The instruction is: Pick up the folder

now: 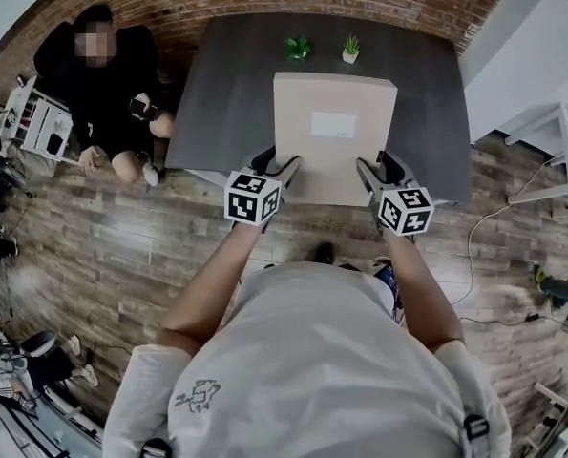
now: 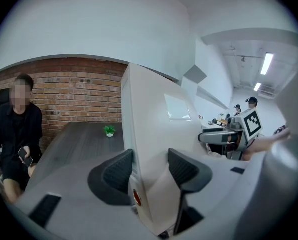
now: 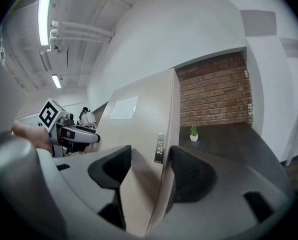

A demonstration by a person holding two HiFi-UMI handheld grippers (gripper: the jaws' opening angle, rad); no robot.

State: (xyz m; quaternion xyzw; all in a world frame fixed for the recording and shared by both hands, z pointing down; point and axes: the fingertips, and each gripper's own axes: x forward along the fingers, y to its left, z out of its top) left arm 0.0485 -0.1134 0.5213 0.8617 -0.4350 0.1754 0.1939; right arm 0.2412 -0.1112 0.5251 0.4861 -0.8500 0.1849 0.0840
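Observation:
A thick beige folder [image 1: 333,136] with a white label is held flat over the dark grey table [image 1: 231,84], and its near edge reaches past the table's front edge. My left gripper [image 1: 282,172] clamps its near left corner and my right gripper [image 1: 369,175] its near right corner. In the left gripper view the folder [image 2: 154,129] stands between the black pads [image 2: 119,171], which press on both faces. In the right gripper view the folder [image 3: 138,119] and its metal clasp [image 3: 160,148] sit between the pads [image 3: 189,174] the same way.
Two small potted plants [image 1: 298,48] [image 1: 350,50] stand at the table's far edge, before a brick wall. A person in black [image 1: 107,84] sits at the left with a phone. A white side table [image 1: 560,151] and a floor cable [image 1: 474,246] are at the right.

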